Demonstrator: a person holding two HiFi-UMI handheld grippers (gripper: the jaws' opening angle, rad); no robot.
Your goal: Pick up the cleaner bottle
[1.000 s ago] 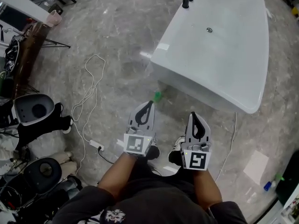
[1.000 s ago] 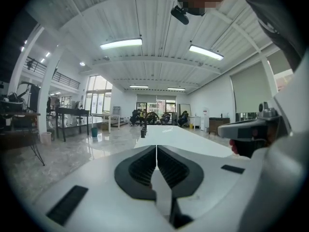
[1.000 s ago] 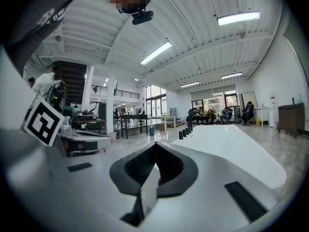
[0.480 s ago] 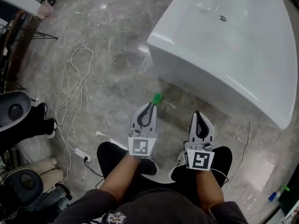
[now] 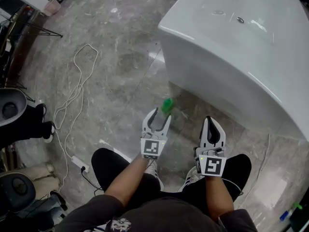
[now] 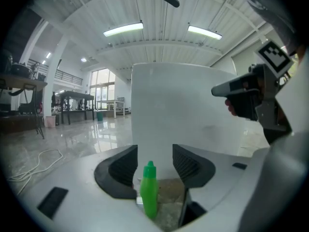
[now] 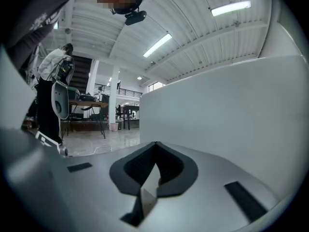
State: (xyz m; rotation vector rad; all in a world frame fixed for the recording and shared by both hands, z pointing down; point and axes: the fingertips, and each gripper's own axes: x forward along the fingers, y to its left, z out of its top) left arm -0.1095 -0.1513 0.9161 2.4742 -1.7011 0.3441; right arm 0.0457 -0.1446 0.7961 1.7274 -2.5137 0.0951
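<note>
White bathtub sits upper rt on grey marble floor, w/ a white cable looping over the floor at left down to a plug block, & a grey-shelled chair at far-left edge.

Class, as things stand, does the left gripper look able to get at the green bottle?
Probably yes: the left gripper is opening its jaws; the green bottle stands upright just ahead, nothing between.
</note>
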